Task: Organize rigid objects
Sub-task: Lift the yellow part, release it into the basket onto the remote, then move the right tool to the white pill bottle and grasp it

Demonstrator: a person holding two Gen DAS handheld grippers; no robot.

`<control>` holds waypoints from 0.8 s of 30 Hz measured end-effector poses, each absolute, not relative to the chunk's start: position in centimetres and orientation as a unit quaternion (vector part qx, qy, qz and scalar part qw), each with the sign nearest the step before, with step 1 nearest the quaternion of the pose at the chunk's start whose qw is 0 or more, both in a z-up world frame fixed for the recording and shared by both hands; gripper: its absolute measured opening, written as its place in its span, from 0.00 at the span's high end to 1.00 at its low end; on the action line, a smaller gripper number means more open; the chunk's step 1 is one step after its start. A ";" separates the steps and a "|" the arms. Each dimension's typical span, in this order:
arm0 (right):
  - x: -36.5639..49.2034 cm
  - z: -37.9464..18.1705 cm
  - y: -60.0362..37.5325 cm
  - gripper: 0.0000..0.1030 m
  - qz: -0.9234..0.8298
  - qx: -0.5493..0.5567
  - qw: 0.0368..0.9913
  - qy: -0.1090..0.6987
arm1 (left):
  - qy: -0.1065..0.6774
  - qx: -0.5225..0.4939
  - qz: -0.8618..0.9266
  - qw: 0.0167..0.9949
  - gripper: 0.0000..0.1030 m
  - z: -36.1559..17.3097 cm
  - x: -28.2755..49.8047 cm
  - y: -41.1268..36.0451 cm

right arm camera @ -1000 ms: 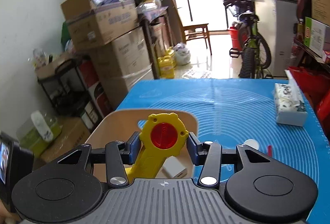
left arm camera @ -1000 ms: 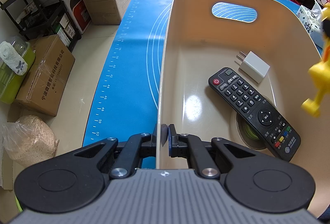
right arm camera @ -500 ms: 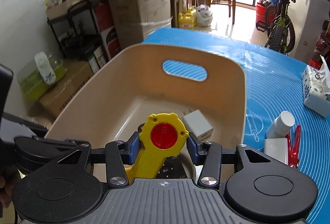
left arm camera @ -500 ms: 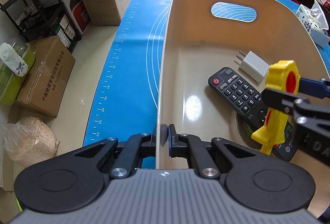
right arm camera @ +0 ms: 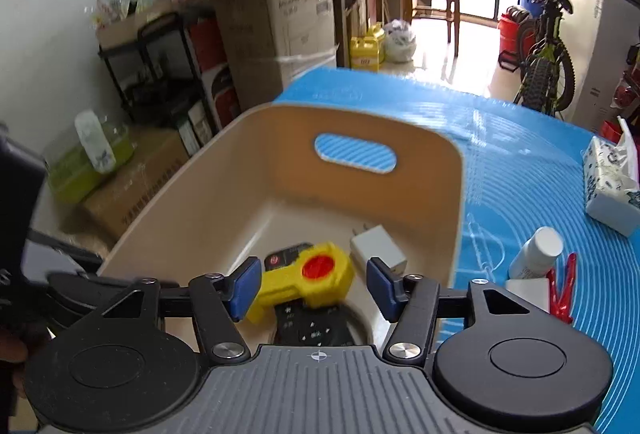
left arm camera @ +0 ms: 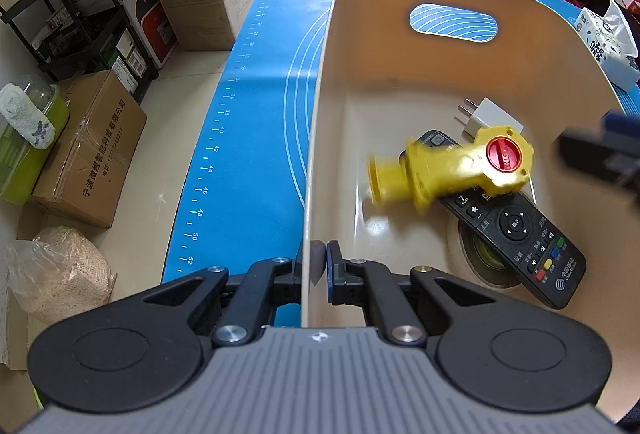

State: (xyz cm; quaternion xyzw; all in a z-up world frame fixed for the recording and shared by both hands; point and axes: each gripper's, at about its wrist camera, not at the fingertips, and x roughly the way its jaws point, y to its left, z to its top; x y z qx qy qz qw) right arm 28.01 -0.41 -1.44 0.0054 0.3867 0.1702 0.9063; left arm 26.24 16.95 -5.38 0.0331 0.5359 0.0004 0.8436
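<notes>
A beige bin stands on the blue mat. My left gripper is shut on the bin's near wall. Inside the bin, a yellow toy with a red cap lies blurred across a black remote, beside a white charger. My right gripper hangs over the bin with its jaws opening; the toy has dropped free below the blue pads, which do not touch it. Its dark fingers show blurred at the right edge of the left wrist view.
On the mat right of the bin are a white bottle, a red clip and a tissue pack. Cardboard boxes, a black rack and a bicycle stand on the floor around the table.
The right gripper came down over the bin, spread its jaws and let go of the yellow toy, which fell onto the remote. The left gripper kept its hold on the bin wall.
</notes>
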 end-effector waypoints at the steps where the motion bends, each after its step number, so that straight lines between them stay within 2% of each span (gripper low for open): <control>1: 28.0 -0.9 -0.9 0.33 0.164 0.009 0.911 0.377 | 0.536 0.033 0.000 0.844 0.92 -5.4 26.3 17.0; 11: 29.3 0.4 -8.7 0.32 0.070 0.050 0.936 0.342 | 0.536 0.034 0.001 0.844 0.92 -5.4 26.3 17.0; 24: 33.5 -5.4 -12.0 0.32 0.007 0.015 0.933 0.358 | 0.536 0.036 0.004 0.843 0.91 -5.5 26.2 16.8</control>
